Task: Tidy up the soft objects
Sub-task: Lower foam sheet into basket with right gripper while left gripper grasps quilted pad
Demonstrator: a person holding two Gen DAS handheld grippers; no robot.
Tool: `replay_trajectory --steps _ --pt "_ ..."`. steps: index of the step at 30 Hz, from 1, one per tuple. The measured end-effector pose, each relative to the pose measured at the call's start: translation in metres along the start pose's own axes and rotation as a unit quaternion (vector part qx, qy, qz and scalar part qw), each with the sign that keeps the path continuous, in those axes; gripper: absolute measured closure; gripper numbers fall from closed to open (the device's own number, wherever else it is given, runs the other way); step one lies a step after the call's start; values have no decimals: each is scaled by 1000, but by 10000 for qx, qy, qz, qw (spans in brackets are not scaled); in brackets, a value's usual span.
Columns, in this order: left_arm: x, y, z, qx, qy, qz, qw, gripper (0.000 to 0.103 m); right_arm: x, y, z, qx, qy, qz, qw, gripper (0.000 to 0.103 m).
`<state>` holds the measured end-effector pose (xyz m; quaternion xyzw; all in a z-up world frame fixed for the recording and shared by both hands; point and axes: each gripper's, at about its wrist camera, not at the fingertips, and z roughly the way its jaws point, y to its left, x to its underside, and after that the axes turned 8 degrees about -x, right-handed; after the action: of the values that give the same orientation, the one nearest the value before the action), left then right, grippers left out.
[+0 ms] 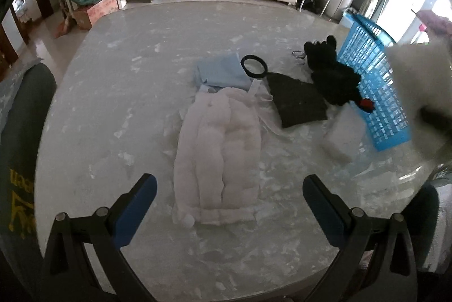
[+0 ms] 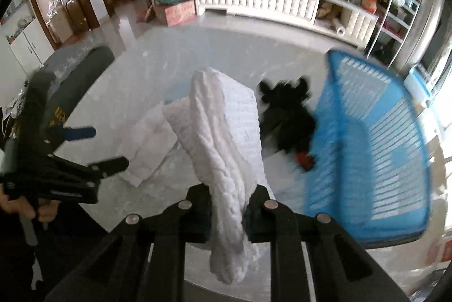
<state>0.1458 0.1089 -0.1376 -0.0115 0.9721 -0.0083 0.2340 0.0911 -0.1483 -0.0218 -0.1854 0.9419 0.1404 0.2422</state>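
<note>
Right hand-held gripper [image 2: 228,207] is clamping a white towel [image 2: 226,138], hanging above the table [image 1: 118,92] left of the blue basket [image 2: 375,149]. Left hand-held gripper [image 1: 229,198] is sitting open over a white cloth [image 1: 220,160] (lying flat, near side).

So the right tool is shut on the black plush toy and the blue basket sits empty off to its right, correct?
Not quite. The right tool is shut on a white towel, not the black plush toy, which lies on the table beside the blue basket. The right wrist view shows this. The basket does look empty there and is to the tool's right.
</note>
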Motion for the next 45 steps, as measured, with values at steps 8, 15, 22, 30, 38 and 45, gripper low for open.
replay_trajectory --steps 8,15,22,30,38,45 --pt "-19 -12 28 -270 235 297 9989 0 -30 -56 -61 277 -607 391 9970 87" --pt "-28 -13 61 -308 463 453 9974 0 -23 -114 -50 679 -472 921 9923 87" --pt "-33 -11 89 -308 675 445 9963 0 -23 -138 -9 801 135 1122 9904 87" --pt "-33 -17 107 -543 749 667 9935 1 -46 -159 42 1024 798 1015 9863 87" --pt "-40 -20 111 -659 921 477 9924 2 -50 -161 75 929 1263 1016 9824 86" --pt "-30 -20 94 -555 739 586 9940 55 -49 -165 75 928 1292 1119 9809 82"
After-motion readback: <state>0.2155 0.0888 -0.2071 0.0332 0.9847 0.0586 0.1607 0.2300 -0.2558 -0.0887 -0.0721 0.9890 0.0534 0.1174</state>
